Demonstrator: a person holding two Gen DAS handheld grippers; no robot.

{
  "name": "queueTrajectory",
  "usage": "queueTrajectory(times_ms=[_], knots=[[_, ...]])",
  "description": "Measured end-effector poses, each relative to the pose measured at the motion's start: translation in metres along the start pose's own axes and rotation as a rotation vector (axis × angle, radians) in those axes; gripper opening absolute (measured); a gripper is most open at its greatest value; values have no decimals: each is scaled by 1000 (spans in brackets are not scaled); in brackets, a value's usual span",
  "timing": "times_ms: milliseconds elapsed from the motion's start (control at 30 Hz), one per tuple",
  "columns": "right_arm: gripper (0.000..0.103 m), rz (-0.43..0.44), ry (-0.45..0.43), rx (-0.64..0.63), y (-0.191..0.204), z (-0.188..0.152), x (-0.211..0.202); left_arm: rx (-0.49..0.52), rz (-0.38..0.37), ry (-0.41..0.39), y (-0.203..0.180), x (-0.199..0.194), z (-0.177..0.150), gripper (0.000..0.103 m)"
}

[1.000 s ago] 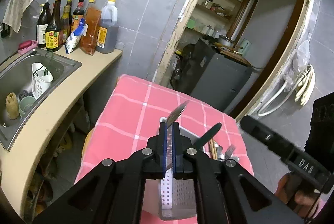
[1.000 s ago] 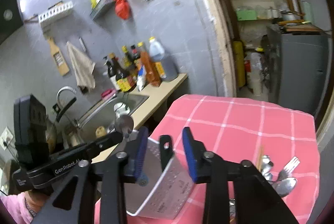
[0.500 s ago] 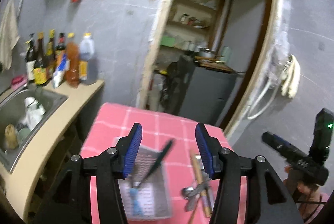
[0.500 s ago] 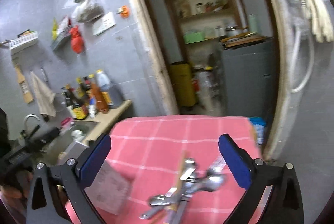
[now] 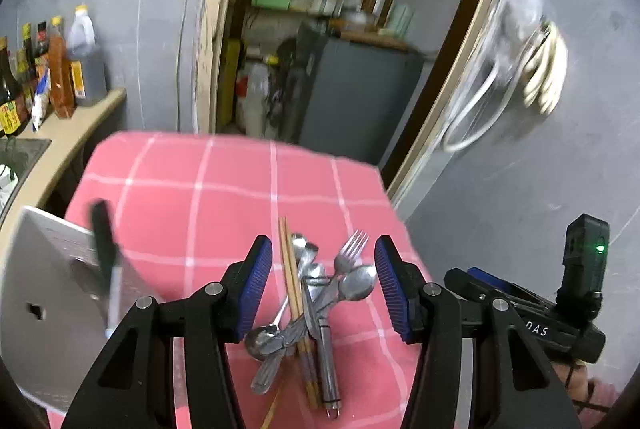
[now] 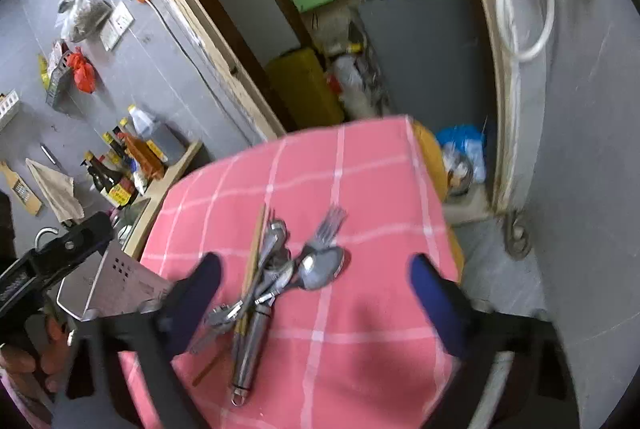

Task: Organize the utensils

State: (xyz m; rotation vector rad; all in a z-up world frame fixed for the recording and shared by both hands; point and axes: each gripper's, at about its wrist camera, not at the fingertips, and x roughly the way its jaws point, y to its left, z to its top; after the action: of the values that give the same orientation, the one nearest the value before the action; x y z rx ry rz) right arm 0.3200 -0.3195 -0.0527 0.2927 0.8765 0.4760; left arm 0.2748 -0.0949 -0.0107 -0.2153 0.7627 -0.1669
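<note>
Right gripper [image 6: 314,293] motion-blurred, utensil pile [image 5: 310,301] overlapping, holder [image 5: 52,313] cut off left

Left gripper [image 5: 322,285] with blue-padded jaws spread wide, above a heap of steel spoons, fork and wooden chopsticks [image 5: 308,301], on pink checked tablecloth [image 5: 224,189], white perforated plastic basket [image 5: 52,309] at left holding a black-handled utensil [image 5: 105,249]

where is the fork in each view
Left wrist: fork just above centre, tines pointing up-right, between the gripper's fingers.
Right wrist: fork at centre, right edge of the utensil pile.
Shared landmark: chopsticks lie left of it in both views.
</note>
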Motion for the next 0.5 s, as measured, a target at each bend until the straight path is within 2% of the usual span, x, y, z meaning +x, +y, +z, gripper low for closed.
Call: queueTrajectory(times_ms=[133,233,333,433,500], knots=[[58,53,78,38,-15,-2,28,13,44,99,-7,44,-1,47],[53,81,116,43,-19,-3,51,-1,48,159,-1,75,-6,47],[48,94,138,46,-23,-2,73,-57,42,236,16,108,-8,46],[43,102,148,49,-27,-1,86,-131,35,272,36,130,-7,41],[38,111,154,52,-29,0,93,-178,33,292,49,142,-7,34]])
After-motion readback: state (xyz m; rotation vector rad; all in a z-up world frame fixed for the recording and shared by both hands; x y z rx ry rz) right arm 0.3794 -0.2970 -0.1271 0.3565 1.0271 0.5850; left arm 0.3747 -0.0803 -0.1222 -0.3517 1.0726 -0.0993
